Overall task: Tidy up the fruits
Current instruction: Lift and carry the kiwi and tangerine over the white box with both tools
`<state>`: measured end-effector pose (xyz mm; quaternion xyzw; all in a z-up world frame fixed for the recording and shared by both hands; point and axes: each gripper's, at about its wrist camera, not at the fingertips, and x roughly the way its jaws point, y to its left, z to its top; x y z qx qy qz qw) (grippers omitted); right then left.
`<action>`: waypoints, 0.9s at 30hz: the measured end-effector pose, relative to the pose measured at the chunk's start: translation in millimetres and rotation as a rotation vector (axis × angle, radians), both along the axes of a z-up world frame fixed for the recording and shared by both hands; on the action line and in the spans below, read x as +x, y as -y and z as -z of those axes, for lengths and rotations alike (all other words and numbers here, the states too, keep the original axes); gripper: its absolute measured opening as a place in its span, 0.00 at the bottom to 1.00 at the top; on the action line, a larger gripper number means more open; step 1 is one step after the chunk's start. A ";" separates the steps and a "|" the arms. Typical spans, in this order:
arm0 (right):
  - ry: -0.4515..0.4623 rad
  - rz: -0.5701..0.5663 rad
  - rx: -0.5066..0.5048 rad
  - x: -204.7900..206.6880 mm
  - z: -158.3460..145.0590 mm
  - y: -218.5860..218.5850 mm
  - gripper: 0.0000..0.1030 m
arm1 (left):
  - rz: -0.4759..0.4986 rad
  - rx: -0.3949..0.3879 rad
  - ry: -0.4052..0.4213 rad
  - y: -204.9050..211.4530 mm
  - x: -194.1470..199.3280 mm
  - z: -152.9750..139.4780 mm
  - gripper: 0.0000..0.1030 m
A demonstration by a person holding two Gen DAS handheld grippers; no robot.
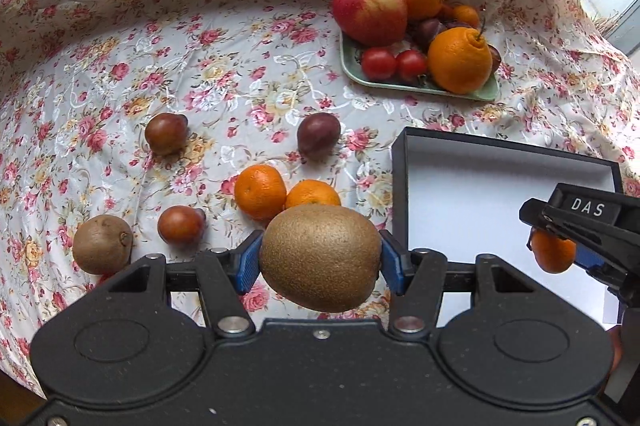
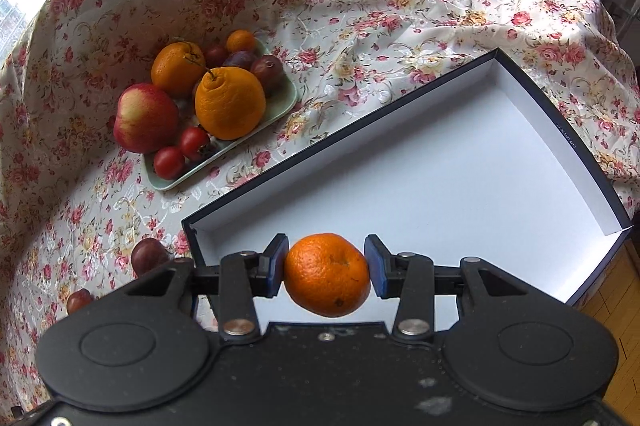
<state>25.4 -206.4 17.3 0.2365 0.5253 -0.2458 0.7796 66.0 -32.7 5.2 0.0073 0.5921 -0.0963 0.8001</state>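
My left gripper point(image 1: 320, 260) is shut on a brown kiwi point(image 1: 320, 256), held above the floral cloth just left of the black box point(image 1: 508, 148). My right gripper point(image 2: 326, 272) is shut on a small mandarin point(image 2: 327, 274) and hangs over the near end of that box's white inside point(image 2: 420, 194). The left wrist view shows the right gripper point(image 1: 560, 250) with its mandarin point(image 1: 554, 256) at the right edge. Loose on the cloth lie two mandarins point(image 1: 260, 191), a second kiwi point(image 1: 102, 244) and three dark plums point(image 1: 318, 135).
A green tray point(image 1: 420, 84) at the back holds an apple point(image 1: 370, 8), two large oranges point(image 1: 460, 60), tomatoes point(image 1: 378, 63), plums and a small mandarin. The floral cloth point(image 1: 200, 58) rises in folds behind. A wooden floor point(image 2: 616, 306) shows past the box's right end.
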 end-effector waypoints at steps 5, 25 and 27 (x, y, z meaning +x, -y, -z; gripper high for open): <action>-0.012 0.051 -0.013 -15.4 1.7 32.1 0.43 | 0.060 0.001 -0.020 35.1 -6.8 7.8 0.61; -0.056 0.182 -0.066 -61.3 5.9 113.3 0.43 | 0.194 0.030 -0.070 124.6 -32.3 34.8 0.61; -0.057 0.180 -0.068 -62.1 6.3 115.6 0.43 | 0.201 0.035 -0.068 128.3 -33.8 35.6 0.61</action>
